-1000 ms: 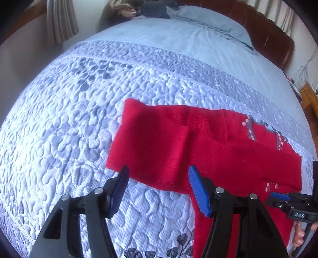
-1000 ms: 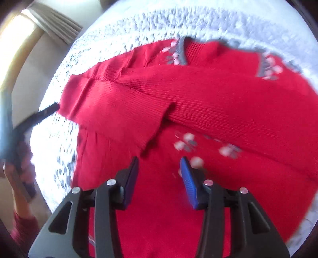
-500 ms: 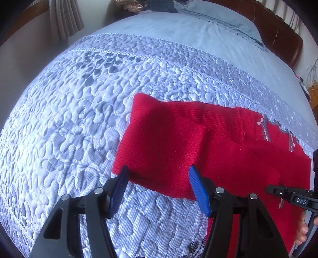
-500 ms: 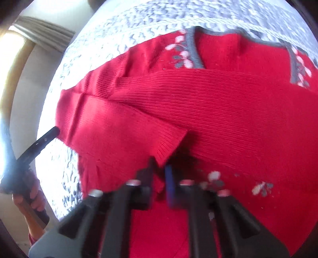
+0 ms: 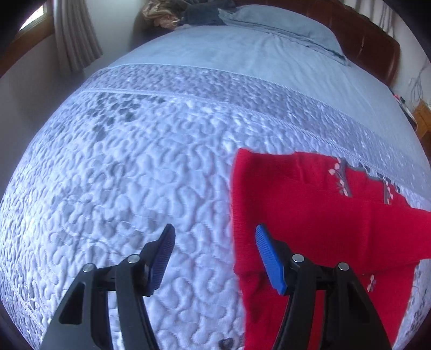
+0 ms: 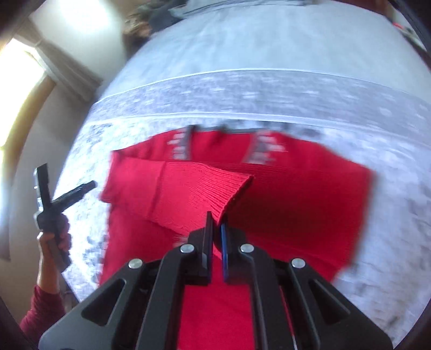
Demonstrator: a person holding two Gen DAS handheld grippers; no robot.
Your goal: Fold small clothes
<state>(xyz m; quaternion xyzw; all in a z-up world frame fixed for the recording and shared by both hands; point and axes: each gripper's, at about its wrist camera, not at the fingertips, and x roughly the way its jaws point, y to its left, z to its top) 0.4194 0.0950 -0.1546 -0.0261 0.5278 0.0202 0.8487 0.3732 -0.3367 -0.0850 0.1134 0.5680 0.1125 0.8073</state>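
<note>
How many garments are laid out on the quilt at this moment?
1. A single red sweater lies on the quilted bedspread; the right claw is shut on its sleeve cuff. The rumpled heap by the pillow is too unclear to count.

Left gripper (image 5: 214,242) jaws spread wide, nothing between them. Right gripper (image 6: 216,228) jaws nearly closed, pinching the sleeve (image 6: 204,193) cuff (hand (image 6: 52,237) grips left gripper's handle, arm raised).

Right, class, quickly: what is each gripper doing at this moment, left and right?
Left gripper: open, holding nothing, above the quilt beside the red sweater.
Right gripper: closed on the sweater's sleeve cuff.
</note>
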